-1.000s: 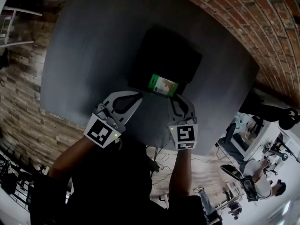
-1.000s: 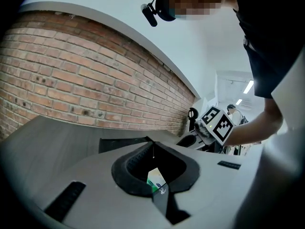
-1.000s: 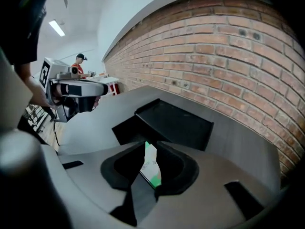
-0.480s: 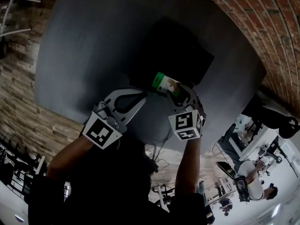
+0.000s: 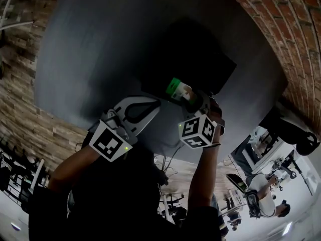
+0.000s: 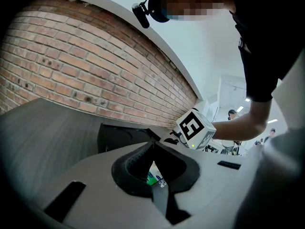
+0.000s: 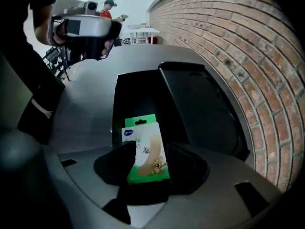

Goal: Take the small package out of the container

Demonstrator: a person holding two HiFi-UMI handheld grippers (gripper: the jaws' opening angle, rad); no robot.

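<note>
Green small package [image 7: 143, 142] still stands in the container [image 7: 133, 94], unpinched between your right gripper's [image 7: 149, 152] jaws, which have just been opening.

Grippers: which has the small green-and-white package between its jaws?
The right gripper: its jaws have just been opening around the flat green-and-white package; the left gripper is shut.
</note>
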